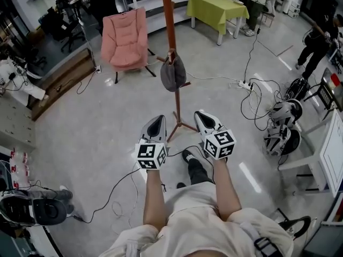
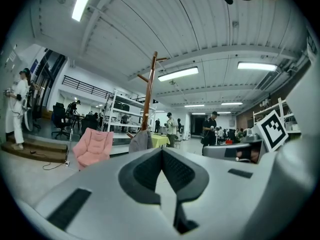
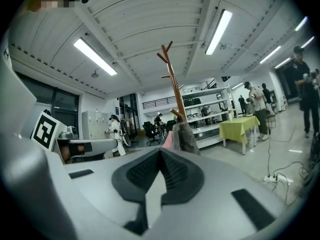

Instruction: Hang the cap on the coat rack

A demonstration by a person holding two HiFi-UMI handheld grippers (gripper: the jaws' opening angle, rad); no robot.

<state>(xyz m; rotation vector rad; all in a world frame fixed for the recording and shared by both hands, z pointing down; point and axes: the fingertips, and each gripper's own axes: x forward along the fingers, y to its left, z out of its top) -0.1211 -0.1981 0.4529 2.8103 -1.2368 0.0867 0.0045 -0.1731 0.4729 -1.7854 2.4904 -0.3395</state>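
Item: grey cap, hung on a low peg of the coat rack, twelve o'clock from us. We judge it light, soft and floppy, and best pinched at the rim. Left gripper and right gripper: jaws together, empty.

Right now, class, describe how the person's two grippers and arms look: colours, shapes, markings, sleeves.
The left gripper and right gripper are pale grey tapered shells with dark ridged pads. Each carries a white cube with black square markers. The forearms are unsleeved; the clothing is cream.
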